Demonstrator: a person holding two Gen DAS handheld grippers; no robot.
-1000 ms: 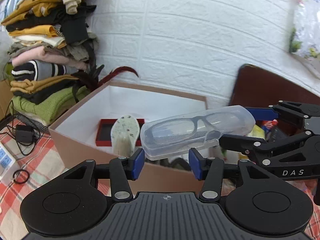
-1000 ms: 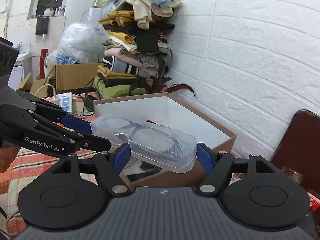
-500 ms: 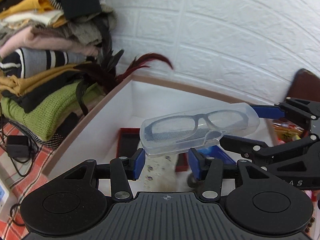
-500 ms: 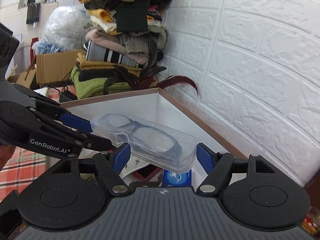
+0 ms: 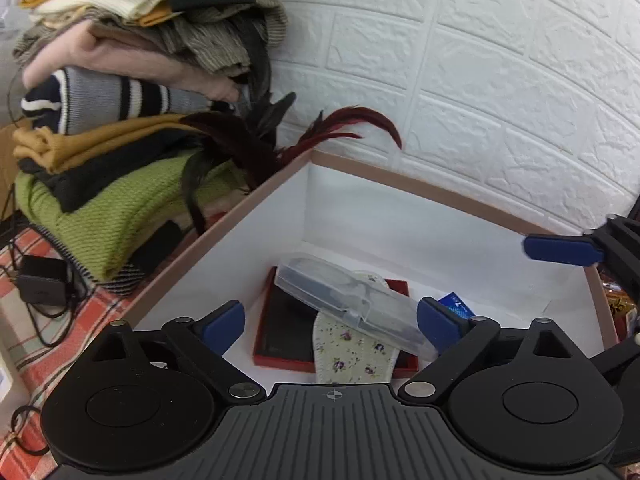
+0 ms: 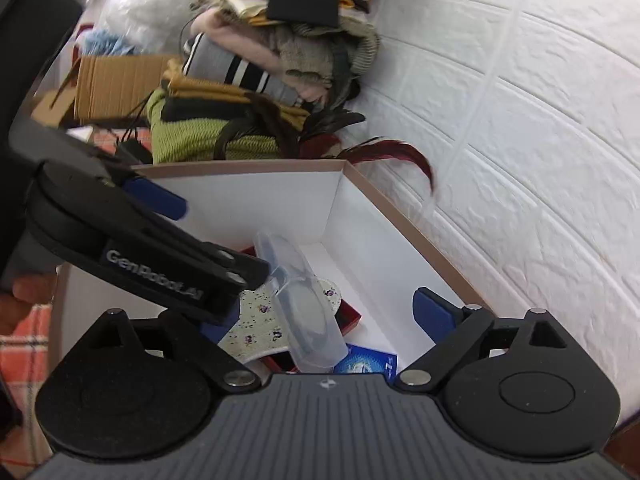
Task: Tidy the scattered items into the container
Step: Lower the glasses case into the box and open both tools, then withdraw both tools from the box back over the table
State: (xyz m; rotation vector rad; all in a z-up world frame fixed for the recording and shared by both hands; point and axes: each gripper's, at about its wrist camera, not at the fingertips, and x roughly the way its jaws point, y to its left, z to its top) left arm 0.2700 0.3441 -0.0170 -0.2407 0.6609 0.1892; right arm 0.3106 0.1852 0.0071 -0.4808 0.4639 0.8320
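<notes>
Two open grippers over a box that already holds the clear glasses case.

Largest first: the white-lined cardboard box (image 5: 400, 216) stands against the brick wall. Inside lie a red tray (image 5: 280, 332), a floral insole (image 5: 352, 348) across it, the glasses case (image 5: 344, 304) tilted on top, and a blue packet (image 5: 456, 308) beside. The left gripper (image 5: 330, 316) and the right gripper (image 6: 320, 312) both hang above with fingers spread wide, gripping nothing. Risk, as I judge it: the case rests slanted on the insole, so a finger brushing it could slide it off; a low finger could also catch the box rim.
</notes>
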